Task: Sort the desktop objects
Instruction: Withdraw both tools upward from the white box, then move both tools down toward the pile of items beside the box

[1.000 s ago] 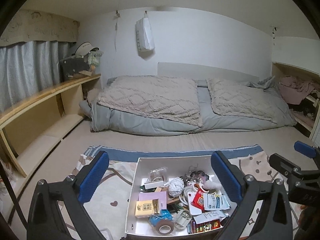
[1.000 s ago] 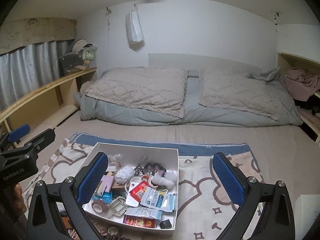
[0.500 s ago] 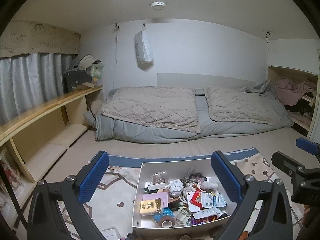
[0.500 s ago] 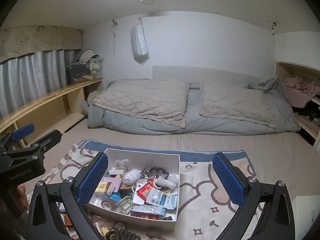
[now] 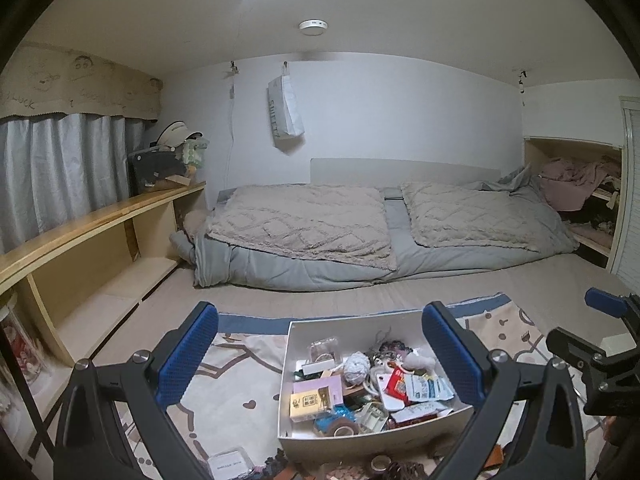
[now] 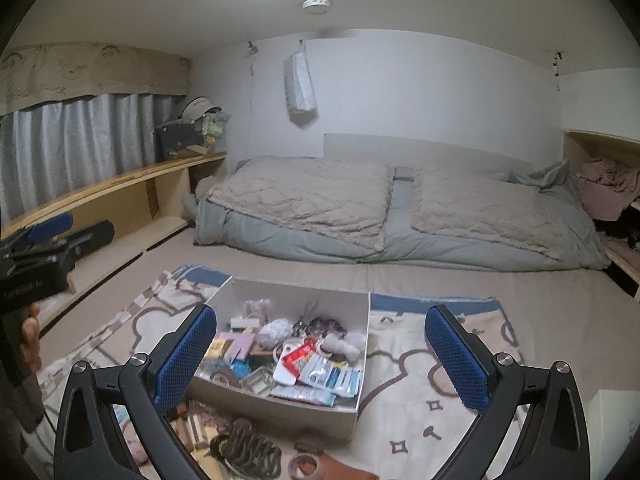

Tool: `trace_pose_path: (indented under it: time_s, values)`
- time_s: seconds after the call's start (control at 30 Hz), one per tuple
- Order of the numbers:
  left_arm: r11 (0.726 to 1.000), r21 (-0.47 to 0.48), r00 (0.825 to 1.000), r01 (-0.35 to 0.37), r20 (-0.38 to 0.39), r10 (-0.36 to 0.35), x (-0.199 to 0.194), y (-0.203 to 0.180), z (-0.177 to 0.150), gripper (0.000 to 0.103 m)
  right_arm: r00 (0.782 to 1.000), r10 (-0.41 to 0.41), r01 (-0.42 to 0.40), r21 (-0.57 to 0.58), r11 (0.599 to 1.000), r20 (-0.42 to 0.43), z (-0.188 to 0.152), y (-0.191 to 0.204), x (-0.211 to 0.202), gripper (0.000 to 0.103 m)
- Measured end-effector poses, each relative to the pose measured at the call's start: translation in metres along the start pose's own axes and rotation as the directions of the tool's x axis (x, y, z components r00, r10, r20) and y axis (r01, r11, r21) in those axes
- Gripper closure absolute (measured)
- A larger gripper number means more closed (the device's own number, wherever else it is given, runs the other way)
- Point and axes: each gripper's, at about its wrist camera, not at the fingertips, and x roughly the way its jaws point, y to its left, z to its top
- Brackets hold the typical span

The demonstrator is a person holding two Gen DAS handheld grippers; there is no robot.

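Note:
A white open box [image 5: 298, 330] [image 6: 362, 312] full of small items sits on a patterned cloth [image 5: 236, 384] [image 6: 416, 384] on the floor. Inside are a pink pad [image 5: 320, 388], a yellow packet [image 5: 308, 404], a red packet [image 5: 396, 384] [image 6: 298, 356] and a white ball of string [image 5: 356, 364]. More loose items, among them a tape roll [image 6: 302, 462], lie in front of the box. My left gripper [image 5: 320, 356] is open and empty above the box. My right gripper [image 6: 320, 356] is open and empty above the box's right part.
A bed with grey and beige quilts [image 5: 360, 228] fills the back of the room. A wooden shelf unit [image 5: 92, 248] runs along the left wall under curtains. A cupboard with pink clothes [image 5: 576, 184] stands at the right. A small white box [image 5: 230, 464] lies at the front left.
Both grippers have tilted up and pulled back, so the box sits lower and farther off in view. More loose items in front of the box now show. Both stay open.

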Motion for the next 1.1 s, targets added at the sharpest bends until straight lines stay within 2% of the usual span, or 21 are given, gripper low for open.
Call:
trace_pose_path:
  time_s: [0.17,0.47,0.63,0.77,0.97,1.1]
  values:
    - [1.000,0.009,1.000,0.024,0.002,-0.024,-0.006,0.008,-0.023,0.001,0.998,0.054,-0.055,-0.013,0.998,-0.017,-0.026,0.004,0.002,0.000]
    - [1.000,0.001,0.999,0.018,0.033,-0.018,-0.019,0.023,-0.060,0.000,0.993,0.120,-0.120,-0.056,0.991,-0.004,-0.056,0.011,-0.005,0.000]
    - [1.000,0.007,1.000,0.011,0.027,-0.011,-0.025,0.030,-0.074,0.000,0.992,0.126,-0.125,-0.079,0.989,0.012,-0.067,0.013,-0.011,0.000]
    - [1.000,0.017,1.000,0.004,0.027,-0.004,-0.031,0.037,-0.083,0.000,0.989,0.145,-0.145,-0.090,0.985,-0.005,-0.076,0.015,-0.010,0.000]
    - [1.000,0.022,0.999,-0.003,0.034,0.002,-0.039,0.047,-0.093,0.000,0.991,0.132,-0.133,-0.111,0.985,-0.017,-0.089,0.016,-0.010,0.000]
    - [1.000,0.028,0.999,-0.011,0.037,0.010,-0.043,0.052,-0.100,0.001,0.986,0.163,-0.164,-0.121,0.979,-0.022,-0.095,0.019,-0.010,0.000]
